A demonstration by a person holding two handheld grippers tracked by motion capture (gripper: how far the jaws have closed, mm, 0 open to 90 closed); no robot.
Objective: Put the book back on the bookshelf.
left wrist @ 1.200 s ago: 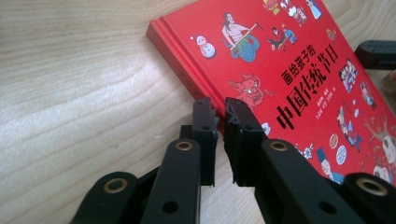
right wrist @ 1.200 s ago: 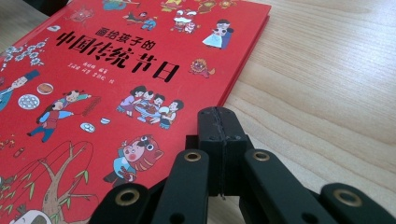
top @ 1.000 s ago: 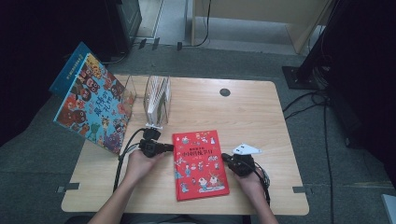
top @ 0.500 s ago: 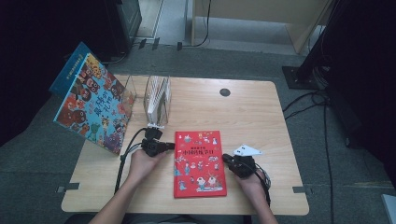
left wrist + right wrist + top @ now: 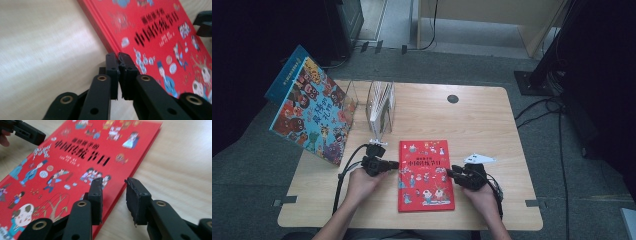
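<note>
A red picture book [image 5: 426,175] with black Chinese title lettering and small cartoon figures lies flat on the desk [image 5: 482,125], between the two tongs. The left tongs [image 5: 393,164] are pressed together at its left edge. The right tongs [image 5: 450,173], just opening, stand apart astride its right edge, gripping nothing.

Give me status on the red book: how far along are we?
Done: the red book lies flat, cover up, on the table, square between both hands. In hand: left tongs are shut, tips at the book's left edge, nothing between them; right tongs have just been opening and straddle its right edge without pressing. Left: probably lifting it toward the clear rack, where other books stand; no grip yet.
</note>
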